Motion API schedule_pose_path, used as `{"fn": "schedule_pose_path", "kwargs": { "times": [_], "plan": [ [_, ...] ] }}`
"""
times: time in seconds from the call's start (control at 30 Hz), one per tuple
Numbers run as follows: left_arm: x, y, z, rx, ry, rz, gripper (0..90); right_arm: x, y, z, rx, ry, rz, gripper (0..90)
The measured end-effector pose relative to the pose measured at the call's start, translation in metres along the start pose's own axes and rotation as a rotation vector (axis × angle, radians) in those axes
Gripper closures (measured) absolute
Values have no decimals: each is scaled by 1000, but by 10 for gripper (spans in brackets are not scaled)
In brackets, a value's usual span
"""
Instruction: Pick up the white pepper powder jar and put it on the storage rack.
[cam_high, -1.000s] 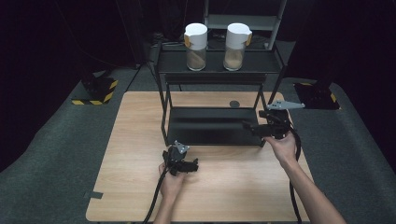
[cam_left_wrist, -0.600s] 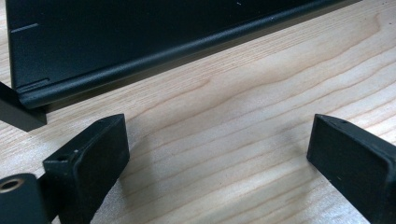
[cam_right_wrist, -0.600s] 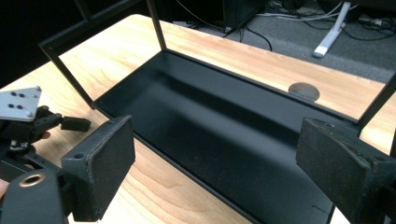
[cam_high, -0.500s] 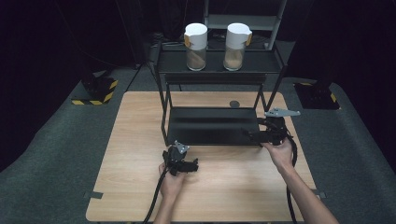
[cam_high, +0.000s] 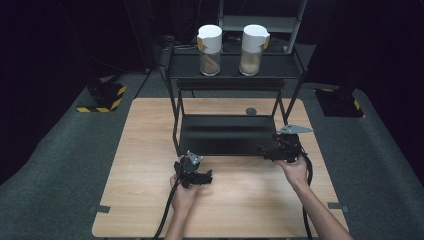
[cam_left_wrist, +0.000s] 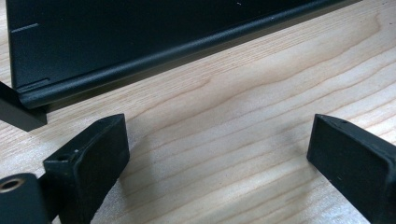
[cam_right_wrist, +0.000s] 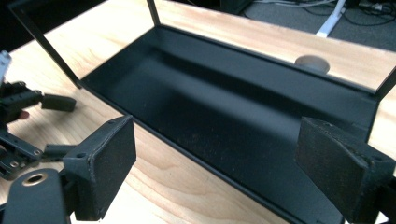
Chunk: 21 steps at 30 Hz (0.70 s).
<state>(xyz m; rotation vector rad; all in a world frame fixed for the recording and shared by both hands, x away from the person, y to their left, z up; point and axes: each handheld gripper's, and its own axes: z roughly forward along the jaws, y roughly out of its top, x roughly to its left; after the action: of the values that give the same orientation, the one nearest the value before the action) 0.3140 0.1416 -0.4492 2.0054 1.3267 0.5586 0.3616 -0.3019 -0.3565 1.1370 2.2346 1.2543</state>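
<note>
High view shows the black rack (cam_high: 227, 134) standing on the far half of the wooden table (cam_high: 145, 150), its low tray level with the tabletop and its upper shelf carrying two white-capped jars (cam_high: 210, 43) of brownish contents. The right gripper (cam_high: 267, 152) lies just beside the tray's near right corner, jaws pointing left, apart with nothing between them; they have just been closing a little. Right gripper view looks across the tray toward a small grey disc (cam_right_wrist: 312, 63) on the wood beyond it. The left gripper (cam_high: 206, 176) sits low over the table near the tray's near edge, its jaws wide apart over bare wood.
</note>
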Motion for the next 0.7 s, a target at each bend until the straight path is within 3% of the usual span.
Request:
{"fn": "schedule_pose_path", "kwargs": {
  "times": [0.7],
  "plan": [
    [0, 0, 0, 0, 0, 0, 56, 5, -35, 28, 59, -3, 48, 121]
  ]
}}
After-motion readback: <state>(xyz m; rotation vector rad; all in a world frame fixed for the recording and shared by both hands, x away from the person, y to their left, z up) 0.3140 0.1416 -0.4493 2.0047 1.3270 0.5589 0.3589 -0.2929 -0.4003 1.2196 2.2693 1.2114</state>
